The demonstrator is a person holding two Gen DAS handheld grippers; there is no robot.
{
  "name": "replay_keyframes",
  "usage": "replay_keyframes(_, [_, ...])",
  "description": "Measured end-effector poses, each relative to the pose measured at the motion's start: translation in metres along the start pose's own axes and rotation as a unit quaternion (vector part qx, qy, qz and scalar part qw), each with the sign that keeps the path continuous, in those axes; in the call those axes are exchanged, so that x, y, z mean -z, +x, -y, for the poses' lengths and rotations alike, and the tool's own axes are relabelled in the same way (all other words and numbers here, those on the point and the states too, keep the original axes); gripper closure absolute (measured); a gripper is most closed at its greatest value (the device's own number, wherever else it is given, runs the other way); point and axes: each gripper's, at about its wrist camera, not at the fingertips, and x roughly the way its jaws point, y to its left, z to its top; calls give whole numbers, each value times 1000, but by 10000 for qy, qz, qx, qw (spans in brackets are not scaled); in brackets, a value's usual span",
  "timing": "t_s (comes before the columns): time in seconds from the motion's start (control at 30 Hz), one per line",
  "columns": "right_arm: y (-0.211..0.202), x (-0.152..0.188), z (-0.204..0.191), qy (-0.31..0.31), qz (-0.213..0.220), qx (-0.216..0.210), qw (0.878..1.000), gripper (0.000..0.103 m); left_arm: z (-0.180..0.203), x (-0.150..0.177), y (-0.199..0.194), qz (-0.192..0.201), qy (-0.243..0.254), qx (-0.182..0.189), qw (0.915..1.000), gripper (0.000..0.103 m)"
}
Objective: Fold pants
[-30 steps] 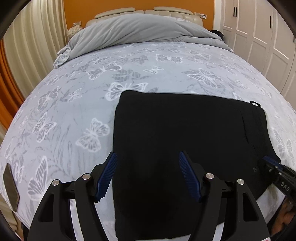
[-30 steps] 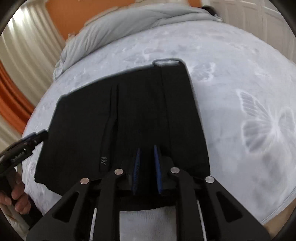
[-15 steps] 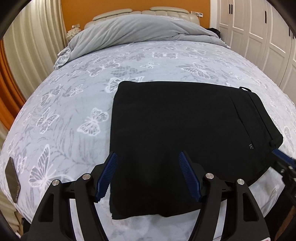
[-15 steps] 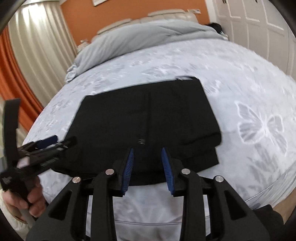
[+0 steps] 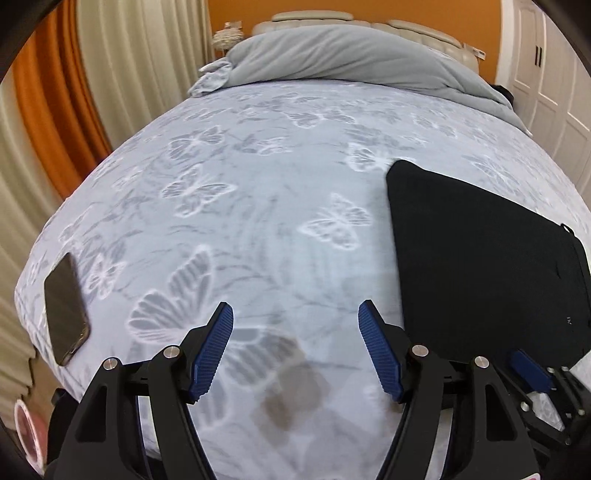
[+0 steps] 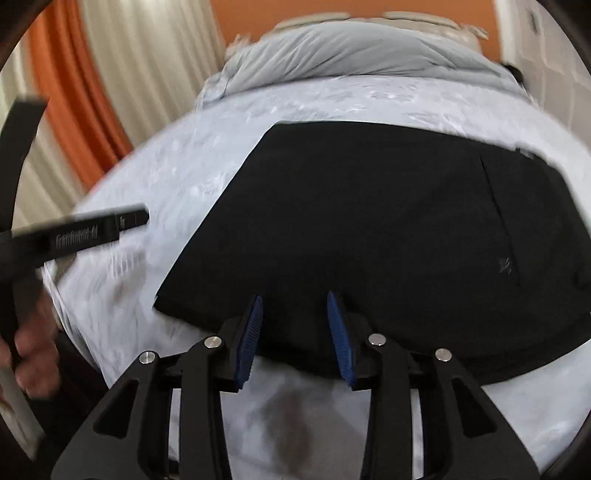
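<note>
Pants (image 6: 388, 236), black, folded into a flat, roughly rectangular stack, lying on the bed (image 5: 258, 206) near its front edge; small pale logo and a long seam visible toward the right end in the right wrist view, a small loop at the far right corner. In the left wrist view, pants (image 5: 480, 266) off to the right, phone (image 5: 66, 306) face down near the left edge of the bed, well apart from them. Butterfly-print sheet under everything; dark blotch (image 5: 291, 395) on the sheet at the front edge, just ahead of both grippers. Grey duvet (image 5: 351, 55) bunched at the head of the bed, below a cream headboard (image 5: 332, 16) and orange wall; pale and orange curtains (image 5: 74, 92) on the left, white wardrobe doors (image 5: 554, 74) on the right. Left gripper (image 5: 295, 347): jaws spread wide, blue pads (image 5: 212, 354) bare, nothing between them, hovering over plain sheet left of the pants. Seen also from the right wrist as a blurred black bar (image 6: 74, 232) at the left, with fingers of the left hand (image 6: 33, 354) wrapped round its handle. Right gripper (image 6: 295, 336): jaws parted to a moderate gap, narrower than the left, pads (image 6: 251, 339) clear of cloth, holding nothing, tips overlapping the near edge of the pants in view; contact with the fabric not determinable. Right wrist view motion-blurred.
</note>
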Motion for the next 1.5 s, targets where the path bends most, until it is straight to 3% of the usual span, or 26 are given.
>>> replay_keyframes(0.07, [-32, -2, 20, 532, 147, -239, 9982, 65, -4, 2, -3, -14, -3, 188, 9998, 35])
replay_keyframes(0.13, [-62, 2, 48, 933, 371, 76, 9949, 56, -2, 4, -7, -27, 47, 482, 9988, 30])
replay_keyframes(0.23, [-94, 16, 106, 1879, 448, 500, 9799, 52, 9, 6, -13, -7, 199, 724, 9972, 27])
replay_keyframes(0.3, [-99, 23, 146, 2596, 423, 649, 9626, 52, 20, 8, -16, -9, 337, 797, 9962, 27])
replay_keyframes(0.5, [-64, 19, 191, 3382, 226, 403, 9399, 49, 57, 11, -22, 56, 703, 972, 9928, 26])
replay_keyframes(0.67, [-70, 3, 185, 3270, 477, 833, 9401, 49, 76, 13, -22, 94, 914, 927, 9914, 25])
replay_keyframes(0.77, [-83, 3, 186, 3307, 739, 743, 9379, 48, 80, 13, -19, 56, 960, 879, 9915, 25])
replay_keyframes(0.9, [-70, 10, 196, 3321, 402, 757, 9393, 45, 80, 13, -18, 29, 928, 887, 9917, 25])
replay_keyframes(0.97, [-68, 19, 198, 3487, 451, 746, 9332, 45, 80, 12, -18, 34, 897, 869, 9922, 25])
replay_keyframes(1.23, [-67, 4, 189, 3180, 592, 869, 9422, 46, 76, 11, -13, -39, 833, 815, 9932, 25])
replay_keyframes(1.37, [-64, 2, 183, 2838, 560, 1106, 9508, 74, 76, 12, -13, -25, 854, 776, 9933, 24])
replay_keyframes(1.5, [-69, 1, 182, 2798, 625, 1153, 9511, 75, 78, 12, -12, -48, 880, 746, 9933, 24])
